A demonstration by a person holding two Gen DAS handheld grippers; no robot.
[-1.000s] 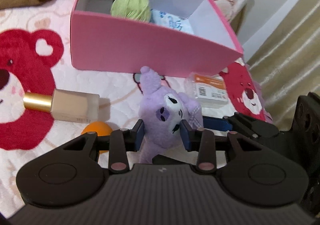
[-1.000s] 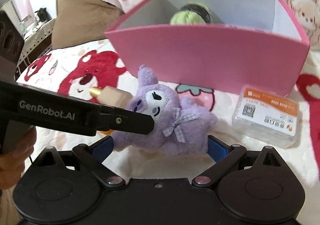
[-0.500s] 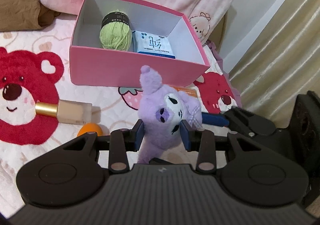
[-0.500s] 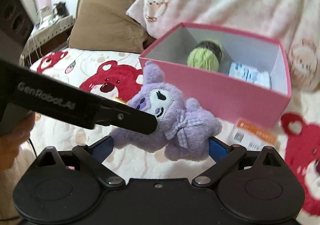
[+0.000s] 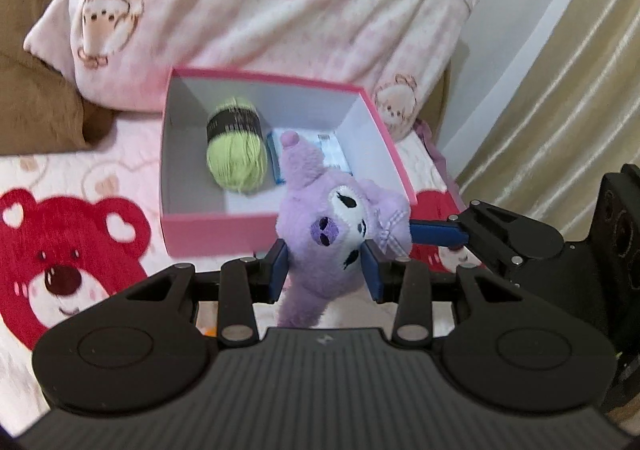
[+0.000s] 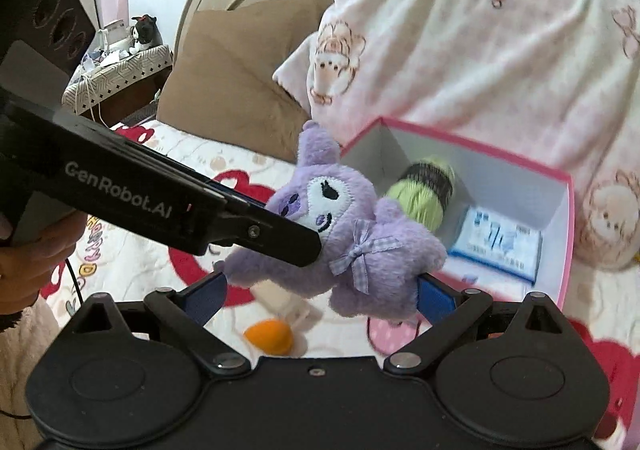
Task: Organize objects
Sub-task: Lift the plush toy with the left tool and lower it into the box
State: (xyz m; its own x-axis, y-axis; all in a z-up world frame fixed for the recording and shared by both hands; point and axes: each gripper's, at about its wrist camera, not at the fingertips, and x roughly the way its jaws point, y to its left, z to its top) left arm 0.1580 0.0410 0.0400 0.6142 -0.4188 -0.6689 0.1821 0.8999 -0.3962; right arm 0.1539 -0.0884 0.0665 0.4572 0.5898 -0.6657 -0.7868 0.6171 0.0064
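Note:
A purple plush toy (image 5: 326, 234) with a gingham bow is held in the air by both grippers. My left gripper (image 5: 325, 268) is shut on its head. My right gripper (image 6: 320, 290) is shut on its body (image 6: 360, 250), one blue pad on each side. The toy hangs above the near wall of an open pink box (image 5: 208, 234). The box (image 6: 568, 217) holds a green yarn ball (image 5: 236, 151) and a blue-and-white packet (image 5: 332, 145); both also show in the right wrist view: yarn (image 6: 424, 193), packet (image 6: 500, 246).
The box stands on a bed cover with red bears (image 5: 60, 250). A pink pillow (image 5: 260, 9) and a brown pillow (image 6: 228, 81) lie behind it. An orange egg-shaped sponge (image 6: 268, 336) lies on the cover below the toy. A curtain (image 5: 560, 89) hangs at the right.
Both grippers have lifted the plush toy off the bed cover and carried it up toward the box. The box's inside now shows from above.

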